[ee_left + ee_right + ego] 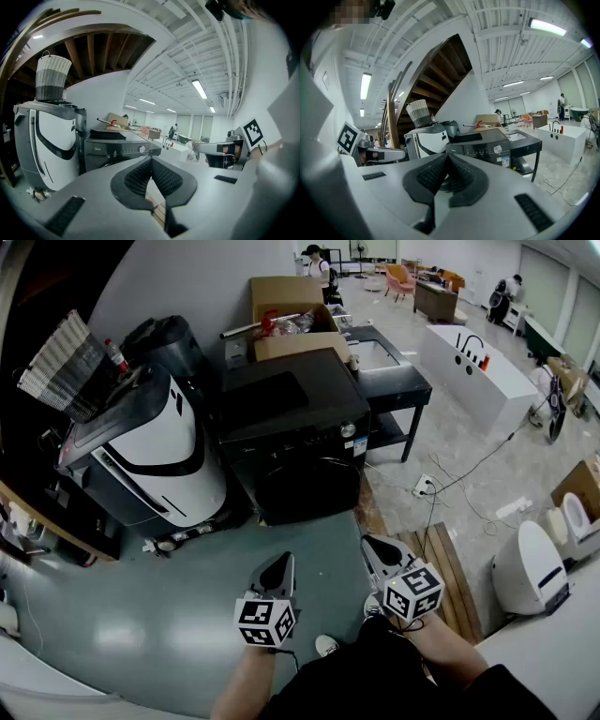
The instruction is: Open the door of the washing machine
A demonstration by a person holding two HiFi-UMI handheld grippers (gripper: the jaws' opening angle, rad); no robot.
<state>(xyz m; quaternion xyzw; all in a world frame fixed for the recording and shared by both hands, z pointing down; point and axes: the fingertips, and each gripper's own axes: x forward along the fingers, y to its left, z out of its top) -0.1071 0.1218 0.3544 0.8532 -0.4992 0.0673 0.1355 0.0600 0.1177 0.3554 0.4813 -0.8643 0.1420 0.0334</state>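
A black front-loading washing machine (292, 432) stands ahead of me, its round door (306, 486) closed and its control strip facing me. It also shows in the left gripper view (119, 152) and the right gripper view (487, 145). My left gripper (281, 563) and right gripper (373, 547) hang side by side a good way short of the door, both shut with nothing between the jaws. In the left gripper view the jaws (151, 161) meet at the tips; in the right gripper view the jaws (447, 159) likewise meet.
A white and grey appliance (150, 451) with a woven basket (64, 367) on it stands left of the washer. Cardboard boxes (298, 320) sit behind it, a black sink table (389, 381) to its right. Wooden slats (441, 568), cables and a socket strip (424, 487) lie on the floor at right.
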